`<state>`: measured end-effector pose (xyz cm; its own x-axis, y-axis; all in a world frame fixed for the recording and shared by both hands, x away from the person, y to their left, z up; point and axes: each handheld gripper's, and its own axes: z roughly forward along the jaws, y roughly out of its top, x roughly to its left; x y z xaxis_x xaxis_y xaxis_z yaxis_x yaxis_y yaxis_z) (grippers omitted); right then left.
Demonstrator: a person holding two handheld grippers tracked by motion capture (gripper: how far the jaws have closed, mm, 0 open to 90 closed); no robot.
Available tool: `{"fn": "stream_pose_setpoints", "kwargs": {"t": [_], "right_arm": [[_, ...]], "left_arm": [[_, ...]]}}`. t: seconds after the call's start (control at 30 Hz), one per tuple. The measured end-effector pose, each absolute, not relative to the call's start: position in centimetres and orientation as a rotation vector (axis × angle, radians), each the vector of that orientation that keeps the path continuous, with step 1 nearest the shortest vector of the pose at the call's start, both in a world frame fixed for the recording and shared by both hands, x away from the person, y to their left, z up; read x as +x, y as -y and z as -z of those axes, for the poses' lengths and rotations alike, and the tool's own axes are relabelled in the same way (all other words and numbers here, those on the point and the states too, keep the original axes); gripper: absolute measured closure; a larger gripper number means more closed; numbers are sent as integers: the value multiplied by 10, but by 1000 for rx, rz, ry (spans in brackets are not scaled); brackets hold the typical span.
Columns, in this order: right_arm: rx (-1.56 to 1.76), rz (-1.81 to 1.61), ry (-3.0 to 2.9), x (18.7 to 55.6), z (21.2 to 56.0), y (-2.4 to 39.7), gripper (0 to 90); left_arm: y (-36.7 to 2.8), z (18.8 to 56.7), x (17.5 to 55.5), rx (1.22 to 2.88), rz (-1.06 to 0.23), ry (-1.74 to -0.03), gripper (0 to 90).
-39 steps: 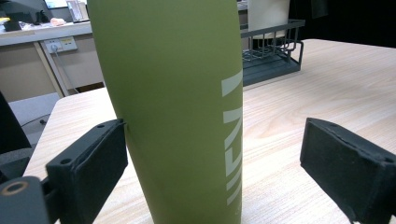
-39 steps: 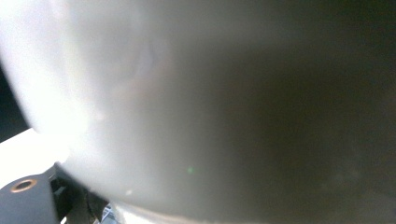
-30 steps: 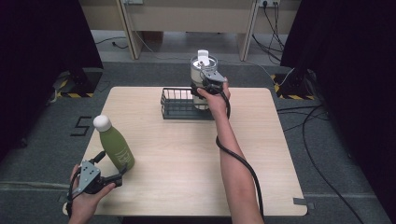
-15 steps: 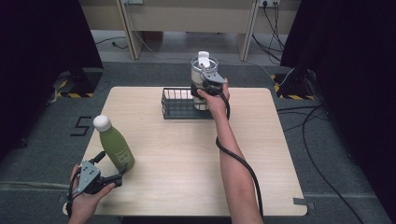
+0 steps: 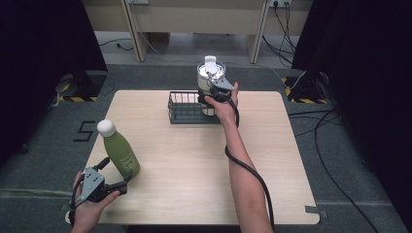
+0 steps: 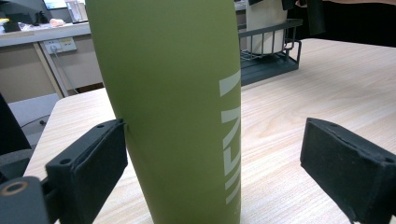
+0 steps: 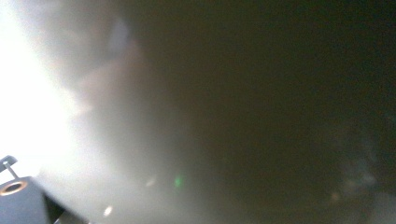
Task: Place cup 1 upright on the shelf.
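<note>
An olive-green bottle (image 5: 122, 154) with a white cap stands upright near the table's front left corner. My left gripper (image 5: 116, 174) is level at its base, open, with the bottle (image 6: 173, 102) between the jaws. The left pad (image 6: 93, 158) touches the bottle's side and the right pad (image 6: 345, 163) stands well clear of it. A silver tumbler (image 5: 211, 73) with a white lid stands in the right end of a black wire basket (image 5: 184, 109). My right gripper (image 5: 214, 92) is up against the tumbler. Its own view is a close blur, so the grip is hidden.
The light wooden table (image 5: 194, 160) has bare wood between the bottle and the basket (image 6: 266, 60). The right forearm and its cable cross the middle from the front edge. Dark curtains flank the table, and cables lie on the floor at right.
</note>
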<state>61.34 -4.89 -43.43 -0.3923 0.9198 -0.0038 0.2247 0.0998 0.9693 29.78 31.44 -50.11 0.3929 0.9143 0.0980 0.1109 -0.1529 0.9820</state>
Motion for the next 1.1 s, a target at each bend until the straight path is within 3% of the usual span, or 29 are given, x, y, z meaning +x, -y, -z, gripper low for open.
{"fn": "stream_pose_setpoints", "kwargs": {"t": [0.37, 1.1], "right_arm": [[1119, -1360, -1695, 604, 427, 52, 22], [1102, -1365, -1741, 573, 430, 75, 38]], "left_arm": [[-314, 501, 298, 1568, -930, -939, 67], [-313, 500, 298, 1572, -948, -938, 59]]}}
